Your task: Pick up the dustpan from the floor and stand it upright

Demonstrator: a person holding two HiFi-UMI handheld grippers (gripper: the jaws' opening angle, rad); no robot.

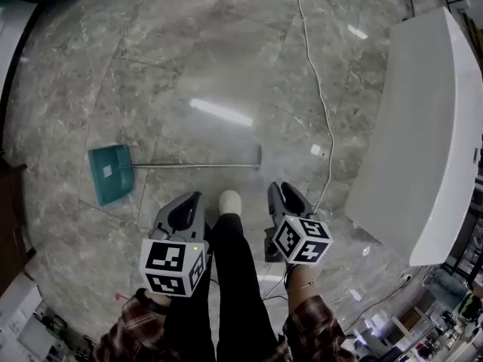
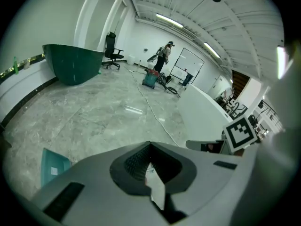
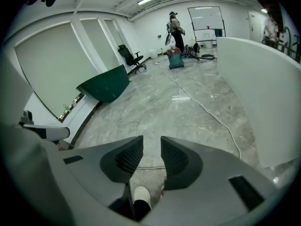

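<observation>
The teal dustpan (image 1: 109,173) lies flat on the marble floor at the left, and its thin metal handle (image 1: 196,165) runs right to end near the middle. Both grippers are held low in front of the person, short of the handle and not touching it. My left gripper (image 1: 193,199) has its jaws closed tip to tip with nothing in them. The dustpan's pan (image 2: 51,166) shows at that gripper view's lower left. My right gripper (image 1: 281,190) stands open by a narrow gap, and the handle (image 3: 150,167) shows on the floor through that gap.
The person's white shoe (image 1: 229,201) is planted between the grippers. A curved white counter (image 1: 423,127) bounds the right side and a white cable (image 1: 324,119) snakes along the floor beside it. A green panel (image 3: 106,86) leans at the far wall, and a person (image 3: 175,25) stands far off.
</observation>
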